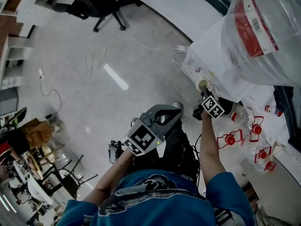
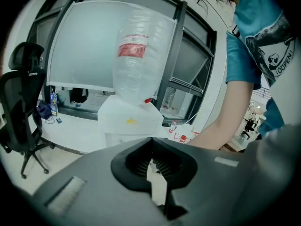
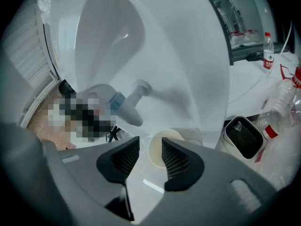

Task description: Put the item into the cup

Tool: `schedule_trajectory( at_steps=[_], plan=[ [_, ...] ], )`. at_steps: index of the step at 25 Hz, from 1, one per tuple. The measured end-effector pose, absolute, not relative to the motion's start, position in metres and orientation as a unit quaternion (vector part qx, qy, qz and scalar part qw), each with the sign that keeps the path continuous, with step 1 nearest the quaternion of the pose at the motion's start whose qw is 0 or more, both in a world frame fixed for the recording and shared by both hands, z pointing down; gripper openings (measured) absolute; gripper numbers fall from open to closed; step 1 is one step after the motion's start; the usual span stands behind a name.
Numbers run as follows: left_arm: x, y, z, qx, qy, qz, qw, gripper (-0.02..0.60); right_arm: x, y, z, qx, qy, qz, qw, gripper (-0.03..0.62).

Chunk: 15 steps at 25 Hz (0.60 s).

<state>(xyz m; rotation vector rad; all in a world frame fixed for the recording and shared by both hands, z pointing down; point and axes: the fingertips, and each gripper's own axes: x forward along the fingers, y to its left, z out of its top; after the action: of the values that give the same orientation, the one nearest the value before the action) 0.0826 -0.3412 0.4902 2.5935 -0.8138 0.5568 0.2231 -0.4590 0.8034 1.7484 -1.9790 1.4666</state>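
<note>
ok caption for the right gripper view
Open right tongs facing a paper cup by the water dispenser's tap

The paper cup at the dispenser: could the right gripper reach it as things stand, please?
Probably yes: the right gripper is open, the paper cup sits just beyond its jaws, and nothing lies between.

Glossy pale floor point(image 1: 89, 107), black office chair point(image 1: 96, 1)

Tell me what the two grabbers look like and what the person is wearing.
The left gripper and the right gripper are grey plastic with black ribbed pads inside the jaws. Each carries a cube with black-and-white square markers. The person wears a teal short-sleeved T-shirt with a printed picture.
</note>
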Motion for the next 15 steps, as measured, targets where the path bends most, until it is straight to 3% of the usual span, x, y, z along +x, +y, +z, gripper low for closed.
schedule_trajectory(
  at_steps=[15],
  plan=[
    [0.064, -0.314, 0.479, 0.937, -0.246, 0.197, 0.149, 0.011, 0.207, -0.394, 0.731, 0.557, -0.711, 0.423, 0.075, 0.133]
  ],
)
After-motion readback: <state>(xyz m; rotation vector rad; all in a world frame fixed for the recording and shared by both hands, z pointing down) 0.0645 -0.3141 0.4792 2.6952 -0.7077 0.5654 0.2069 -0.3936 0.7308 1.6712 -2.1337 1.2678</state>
